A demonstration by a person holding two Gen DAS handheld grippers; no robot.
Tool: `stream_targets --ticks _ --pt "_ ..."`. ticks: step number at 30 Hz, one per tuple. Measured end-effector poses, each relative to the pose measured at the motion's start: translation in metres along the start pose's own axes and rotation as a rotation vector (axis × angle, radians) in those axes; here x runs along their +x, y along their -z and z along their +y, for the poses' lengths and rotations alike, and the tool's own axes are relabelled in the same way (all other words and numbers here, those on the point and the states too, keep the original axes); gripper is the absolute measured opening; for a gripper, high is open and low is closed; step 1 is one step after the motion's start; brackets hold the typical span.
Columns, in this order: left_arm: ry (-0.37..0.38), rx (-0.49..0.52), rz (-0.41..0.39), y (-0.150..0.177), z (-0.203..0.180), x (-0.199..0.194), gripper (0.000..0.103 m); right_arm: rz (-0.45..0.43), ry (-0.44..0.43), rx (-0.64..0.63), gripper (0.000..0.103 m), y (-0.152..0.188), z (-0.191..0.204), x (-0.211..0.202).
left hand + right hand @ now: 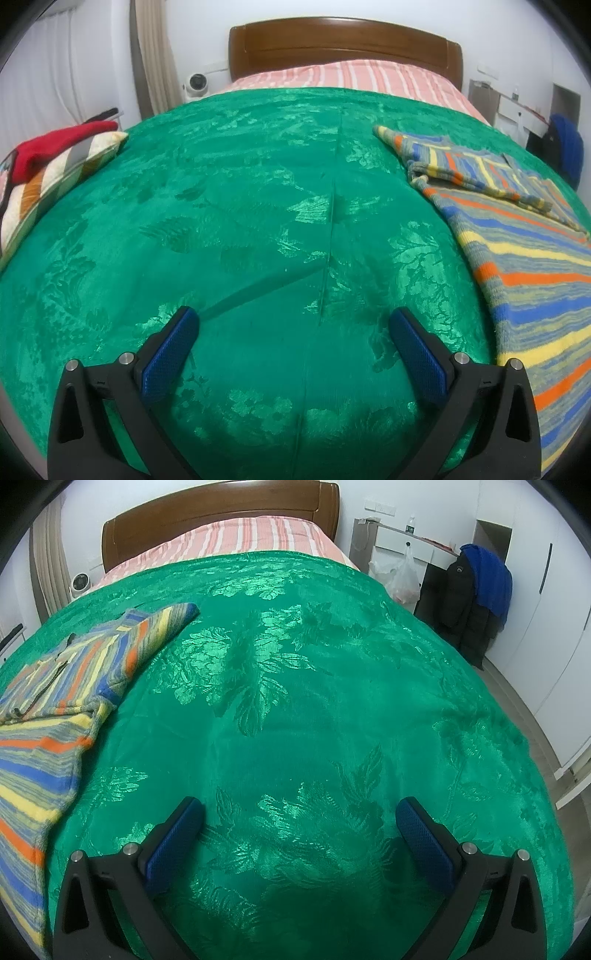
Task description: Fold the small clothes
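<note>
Left gripper (pixel 293 325) hovering over green bedspread (pixel 258 206), jaws spread wide, gripping nothing. Right gripper (pixel 299 814) doing the same, jaws wide apart, nothing between them. Striped knit garment (pixel 517 236) lying on the bedspread between the two grippers, running toward the near edge, one sleeve (pixel 476 173) folded across its upper part. Striped pillow (pixel 48 177) sitting at bed's left edge with a red cloth (pixel 55 142) lying on it
</note>
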State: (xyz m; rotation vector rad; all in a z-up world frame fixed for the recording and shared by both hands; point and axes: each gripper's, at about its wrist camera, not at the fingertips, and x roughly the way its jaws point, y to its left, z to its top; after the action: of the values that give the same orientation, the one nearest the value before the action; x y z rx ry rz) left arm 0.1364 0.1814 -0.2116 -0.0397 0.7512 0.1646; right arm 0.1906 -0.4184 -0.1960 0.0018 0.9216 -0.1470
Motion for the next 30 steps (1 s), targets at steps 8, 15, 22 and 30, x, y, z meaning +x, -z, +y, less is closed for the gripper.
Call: stream_targets --ticks 8,15,22,30 --pt "-0.001 0.000 0.000 0.000 0.000 0.000 0.103 0.017 -0.036 0.011 0.103 -0.004 -0.004 0.004" --pt "0.087 -0.034 0.117 -0.009 0.010 -0.010 0.102 0.079 -0.096 -0.002 0.103 -0.012 -0.008 0.002" --pt "0.345 0.017 0.335 0.031 -0.006 -0.070 0.101 0.026 -0.429 -0.089 0.103 0.019 0.001 -0.120" --pt "0.327 0.136 0.468 0.073 -0.053 -0.091 0.072 0.263 -0.630 -0.074 0.085 0.131 0.046 -0.160"
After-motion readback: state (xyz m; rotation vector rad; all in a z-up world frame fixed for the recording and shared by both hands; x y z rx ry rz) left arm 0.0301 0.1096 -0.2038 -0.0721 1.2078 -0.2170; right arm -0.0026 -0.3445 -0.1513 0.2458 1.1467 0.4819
